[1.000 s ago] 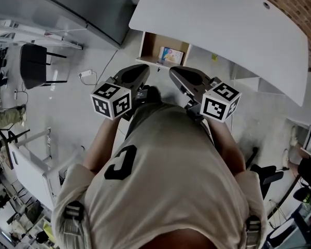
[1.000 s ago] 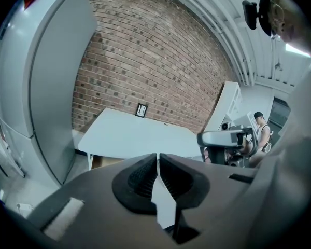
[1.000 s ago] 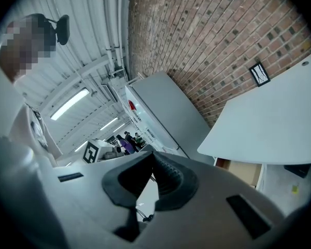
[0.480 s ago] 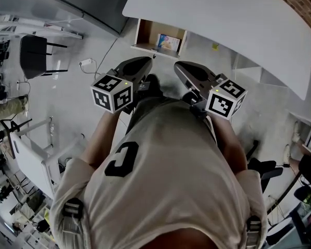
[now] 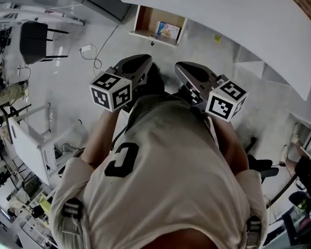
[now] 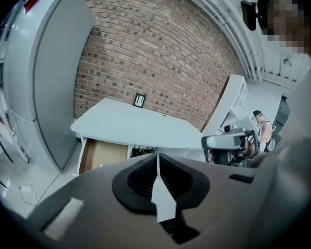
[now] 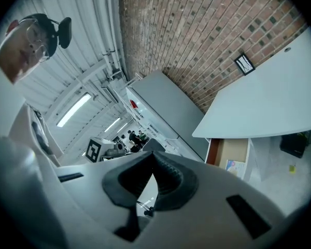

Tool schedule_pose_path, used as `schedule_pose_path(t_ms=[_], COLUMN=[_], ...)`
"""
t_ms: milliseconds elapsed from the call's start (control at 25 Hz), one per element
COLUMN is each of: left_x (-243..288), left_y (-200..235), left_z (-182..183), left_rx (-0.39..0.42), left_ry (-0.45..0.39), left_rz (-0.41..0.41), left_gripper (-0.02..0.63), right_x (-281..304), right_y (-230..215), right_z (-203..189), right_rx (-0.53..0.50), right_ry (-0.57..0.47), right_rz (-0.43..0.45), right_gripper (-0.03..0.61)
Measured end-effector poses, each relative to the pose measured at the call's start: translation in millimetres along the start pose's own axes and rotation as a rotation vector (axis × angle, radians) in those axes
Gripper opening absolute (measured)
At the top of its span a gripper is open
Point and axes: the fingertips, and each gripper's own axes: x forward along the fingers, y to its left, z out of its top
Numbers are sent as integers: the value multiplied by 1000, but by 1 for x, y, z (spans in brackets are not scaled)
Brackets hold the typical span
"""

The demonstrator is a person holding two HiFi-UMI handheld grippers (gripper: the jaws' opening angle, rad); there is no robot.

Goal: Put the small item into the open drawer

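The open drawer with a brown inside juts out under the white desk at the top of the head view. A small colourful packet lies inside it. My left gripper and right gripper are held side by side in front of the person's chest, short of the drawer and over the floor. Both are shut with nothing between their jaws. In the left gripper view the left gripper points toward the drawer. The right gripper has the drawer and packet off to its right.
A black chair and a white power strip with its cable are on the floor at the left. A tall grey cabinet stands left of the desk. A small picture frame sits on the desk's far edge. An office chair base is at the right.
The desk and drawer have slid up in the head view. Both grippers have drawn back from the drawer, staying shut and side by side.
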Motion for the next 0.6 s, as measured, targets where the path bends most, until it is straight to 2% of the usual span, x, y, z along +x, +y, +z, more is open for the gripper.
schedule_pose_path(t_ms=[320, 600], left_x=[-8, 18], left_y=[22, 54], left_z=[-6, 4], left_rx=[-22, -33], left_ry=[24, 61], left_rz=[21, -39], left_gripper=[15, 15], right_x=[12, 31], right_y=[4, -19], right_z=[-6, 12], right_rx=[-4, 20], right_ry=[39, 54], right_rz=[-9, -107], right_gripper=[3, 3])
